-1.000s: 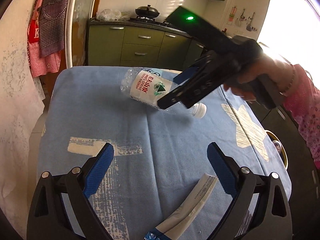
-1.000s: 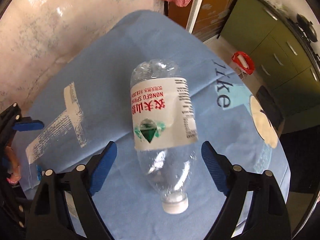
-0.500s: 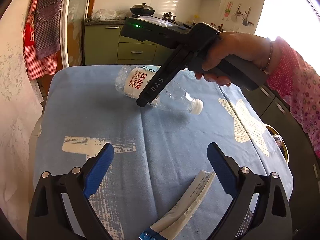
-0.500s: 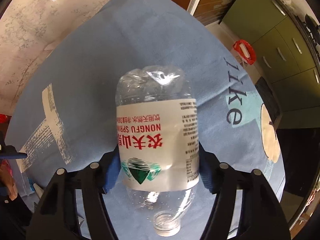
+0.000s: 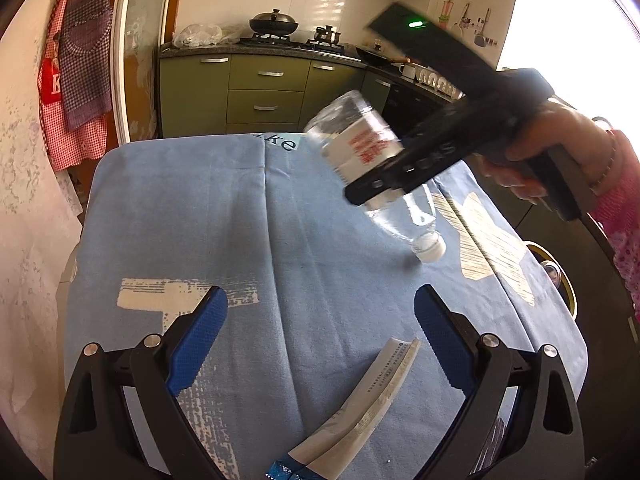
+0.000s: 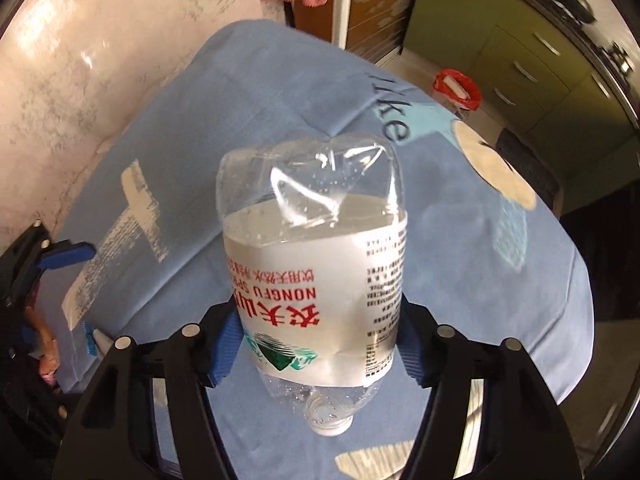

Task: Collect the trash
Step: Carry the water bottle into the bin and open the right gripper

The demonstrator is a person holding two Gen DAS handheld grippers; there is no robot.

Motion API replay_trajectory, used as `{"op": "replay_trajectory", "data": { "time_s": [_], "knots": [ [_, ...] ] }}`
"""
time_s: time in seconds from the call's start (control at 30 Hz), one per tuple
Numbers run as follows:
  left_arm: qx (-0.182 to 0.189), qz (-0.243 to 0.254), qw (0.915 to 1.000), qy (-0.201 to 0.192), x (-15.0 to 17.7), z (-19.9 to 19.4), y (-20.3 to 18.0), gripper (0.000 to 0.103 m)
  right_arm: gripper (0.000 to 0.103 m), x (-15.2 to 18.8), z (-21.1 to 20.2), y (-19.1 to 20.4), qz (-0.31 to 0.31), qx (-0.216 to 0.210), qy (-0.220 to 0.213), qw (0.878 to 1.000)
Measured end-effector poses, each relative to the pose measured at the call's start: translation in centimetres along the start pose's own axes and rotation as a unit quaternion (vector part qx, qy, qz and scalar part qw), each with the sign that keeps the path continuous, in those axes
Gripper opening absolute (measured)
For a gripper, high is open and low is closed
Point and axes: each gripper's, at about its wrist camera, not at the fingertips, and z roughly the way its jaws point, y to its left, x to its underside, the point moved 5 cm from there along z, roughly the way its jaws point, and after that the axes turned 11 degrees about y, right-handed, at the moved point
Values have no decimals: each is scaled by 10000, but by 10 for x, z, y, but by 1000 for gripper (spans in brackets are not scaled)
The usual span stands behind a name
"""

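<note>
My right gripper (image 6: 316, 344) is shut on a clear plastic water bottle (image 6: 316, 280) with a white and red label, gripping it at the label. In the left wrist view the bottle (image 5: 356, 144) is tilted, base up, its white cap (image 5: 430, 249) just above the blue cloth, held by the right gripper (image 5: 384, 184). My left gripper (image 5: 320, 320) is open and empty, low over the near part of the table. A flattened white wrapper with a blue end (image 5: 360, 412) lies between its fingers on the cloth.
The table is covered with a blue cloth (image 5: 200, 220) with white prints. A pale wall runs along the left. Green kitchen cabinets (image 5: 264, 92) stand behind. A round bin rim (image 5: 560, 280) shows beyond the table's right edge. A red bag (image 6: 456, 86) lies on the floor.
My right gripper closed on the bottle and lifted it off the cloth, tilting its base upward. My left gripper stayed in place, open.
</note>
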Motion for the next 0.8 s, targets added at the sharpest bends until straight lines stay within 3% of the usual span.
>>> {"op": "replay_trajectory", "data": {
  "time_s": [0.27,0.53,0.7,0.8],
  "knots": [
    [27,170,9998,-26,1,1,-10,93,62,81,-60,-38,851,-170,-1045,9907],
    [166,278,9994,-127,1,-3,-17,93,61,186,-102,-69,1782,-260,-1705,9688],
    [216,371,9989,-165,2,-5,-22,93,61,266,-125,-93,2497,-22,-1980,9479],
    [243,457,9985,-187,3,-6,-28,93,61,328,-135,-118,3146,288,-2030,9268]
  ]
}}
